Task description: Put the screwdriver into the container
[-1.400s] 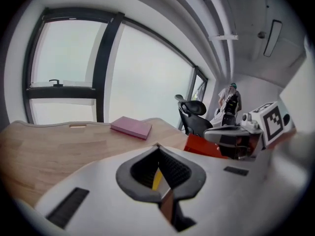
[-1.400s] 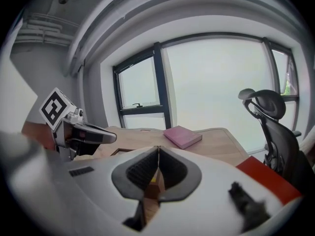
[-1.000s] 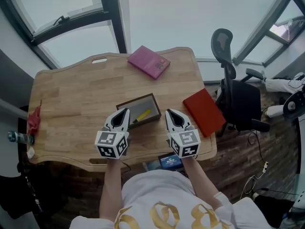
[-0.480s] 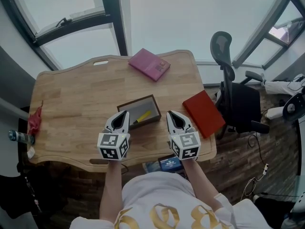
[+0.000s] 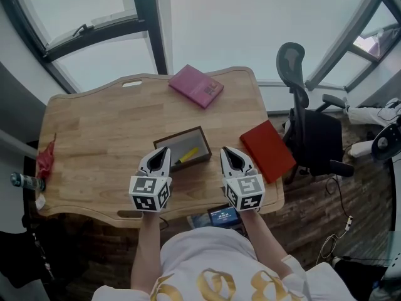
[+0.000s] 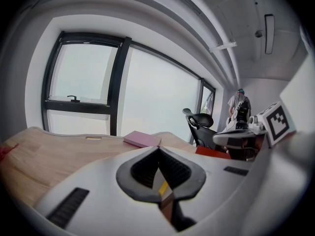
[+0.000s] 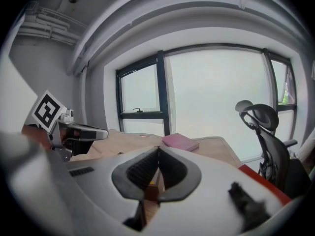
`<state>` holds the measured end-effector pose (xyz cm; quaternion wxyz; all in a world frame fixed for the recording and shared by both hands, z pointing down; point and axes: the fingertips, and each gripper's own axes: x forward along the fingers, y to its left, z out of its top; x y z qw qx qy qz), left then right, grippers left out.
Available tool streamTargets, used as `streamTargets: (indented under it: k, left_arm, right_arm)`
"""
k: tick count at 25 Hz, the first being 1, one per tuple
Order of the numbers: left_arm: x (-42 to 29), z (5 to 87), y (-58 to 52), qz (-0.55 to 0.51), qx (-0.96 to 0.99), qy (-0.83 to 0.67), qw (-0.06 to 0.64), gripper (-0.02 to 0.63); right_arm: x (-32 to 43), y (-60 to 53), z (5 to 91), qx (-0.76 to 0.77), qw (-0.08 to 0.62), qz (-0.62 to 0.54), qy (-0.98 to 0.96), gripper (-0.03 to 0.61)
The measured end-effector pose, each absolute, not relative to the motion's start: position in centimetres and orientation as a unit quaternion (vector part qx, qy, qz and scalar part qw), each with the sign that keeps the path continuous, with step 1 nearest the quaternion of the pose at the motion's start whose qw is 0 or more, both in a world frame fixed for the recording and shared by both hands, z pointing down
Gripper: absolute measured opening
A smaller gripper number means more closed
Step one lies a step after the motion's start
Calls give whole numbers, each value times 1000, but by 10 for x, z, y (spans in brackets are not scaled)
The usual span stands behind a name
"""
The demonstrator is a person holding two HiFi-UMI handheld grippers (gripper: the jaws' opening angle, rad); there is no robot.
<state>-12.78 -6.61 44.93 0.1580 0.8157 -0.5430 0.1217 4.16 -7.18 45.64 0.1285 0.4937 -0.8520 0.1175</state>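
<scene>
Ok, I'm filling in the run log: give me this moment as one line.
screwdriver: in box | left tool: shut, empty | right tool: shut, empty

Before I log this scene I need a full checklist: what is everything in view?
table: one, light wood, centre
container: one, brown, table's front middle
screwdriver: one, yellow, inside container
pink book: one, pink, table's far edge
red book: one, red, table's right edge
office chair: one, black, right of table
left gripper: one, white, shut, at container's left
right gripper: one, white, shut, right of container
</scene>
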Motion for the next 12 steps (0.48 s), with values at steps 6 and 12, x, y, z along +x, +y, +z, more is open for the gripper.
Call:
streamTargets:
  k: [6,12]
  left_arm:
    - [-128,453,-67,124,816,-542,160,14]
    - [-129,452,-70,121,816,-542,161,14]
  right_arm:
    - [42,-73,459,494,130,119,-851,31]
    - [42,-75,460,496,130,119,-850,31]
